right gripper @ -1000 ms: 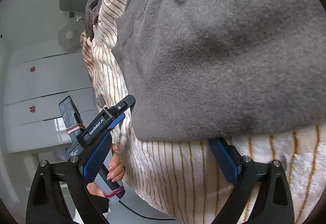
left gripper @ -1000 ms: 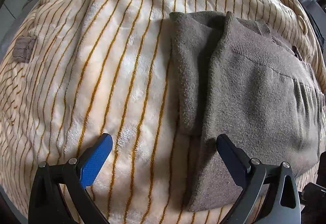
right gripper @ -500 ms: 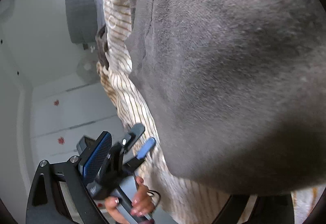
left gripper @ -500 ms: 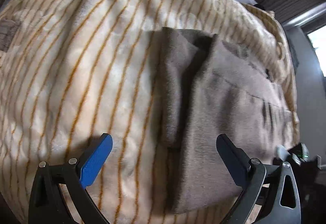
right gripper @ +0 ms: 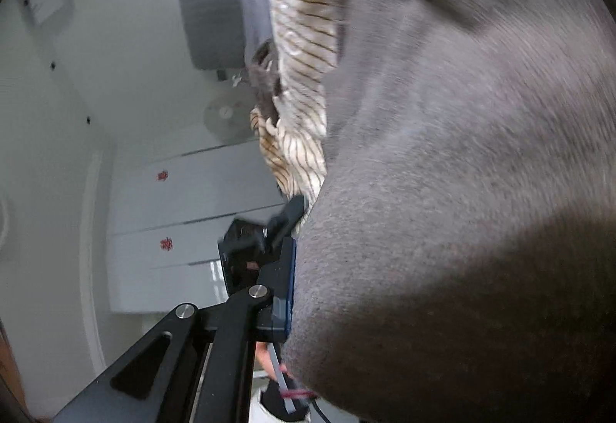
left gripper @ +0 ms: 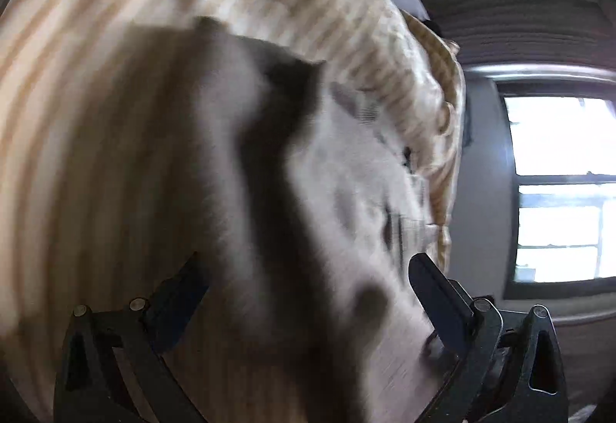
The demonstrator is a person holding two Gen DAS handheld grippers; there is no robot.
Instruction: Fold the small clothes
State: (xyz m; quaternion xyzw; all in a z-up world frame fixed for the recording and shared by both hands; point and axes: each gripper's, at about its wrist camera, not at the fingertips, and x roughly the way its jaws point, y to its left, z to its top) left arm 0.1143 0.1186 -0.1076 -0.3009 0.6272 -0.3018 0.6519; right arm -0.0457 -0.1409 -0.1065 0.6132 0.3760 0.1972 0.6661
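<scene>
The right gripper [right gripper: 292, 269] has just pinched the grey garment's [right gripper: 462, 153] edge at its 6 o'clock; the bite looks shallow and could slip. The left gripper's [left gripper: 308, 292] fingers stay spread over the garment on the striped blanket [left gripper: 96, 96].

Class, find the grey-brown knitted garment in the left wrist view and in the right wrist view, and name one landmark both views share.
Left wrist: grey-brown garment, blurred, centre to lower right.
Right wrist: fills the right side, pressed against the gripper's blue pad.
Shared landmark: the cream blanket with orange stripes.
</scene>
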